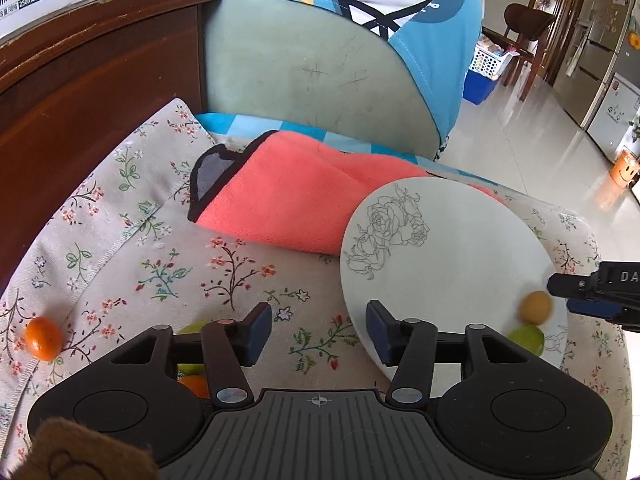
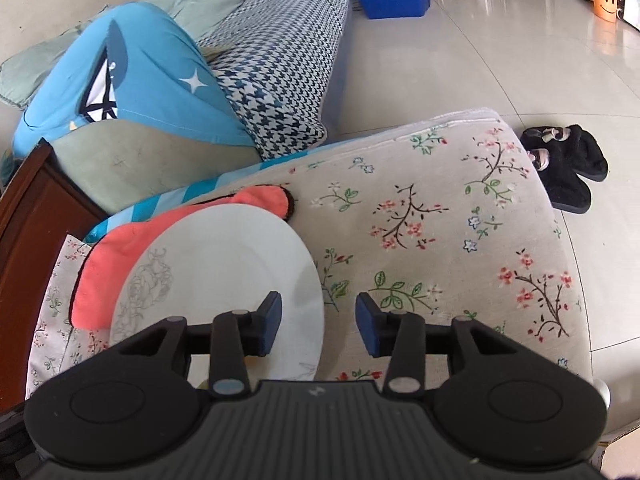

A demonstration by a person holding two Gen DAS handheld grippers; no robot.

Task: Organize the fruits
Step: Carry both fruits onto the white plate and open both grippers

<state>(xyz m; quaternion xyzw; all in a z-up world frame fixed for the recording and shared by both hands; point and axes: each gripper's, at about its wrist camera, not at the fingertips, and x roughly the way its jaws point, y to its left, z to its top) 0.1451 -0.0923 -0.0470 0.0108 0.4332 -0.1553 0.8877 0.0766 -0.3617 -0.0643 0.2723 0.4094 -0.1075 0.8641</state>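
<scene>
A white plate (image 1: 452,248) with a rose drawing lies on the floral cloth; it also shows in the right wrist view (image 2: 224,264). On its near right part sit a blurred yellow-brown fruit (image 1: 535,307) and a green fruit (image 1: 527,339). An orange (image 1: 42,337) lies on the cloth at the far left. A green fruit (image 1: 191,328) and another orange (image 1: 195,385) lie partly hidden under my left gripper (image 1: 319,332), which is open and empty. My right gripper (image 2: 318,323) is open and empty above the plate's right edge; its tip shows in the left wrist view (image 1: 576,292).
A folded coral fleece (image 1: 296,204) lies behind the plate. A dark wooden board (image 1: 80,92) stands to the left, a green and blue cushion (image 1: 304,72) behind. Black slippers (image 2: 568,168) lie on the tiled floor. A brown plush (image 1: 88,456) sits at the bottom left.
</scene>
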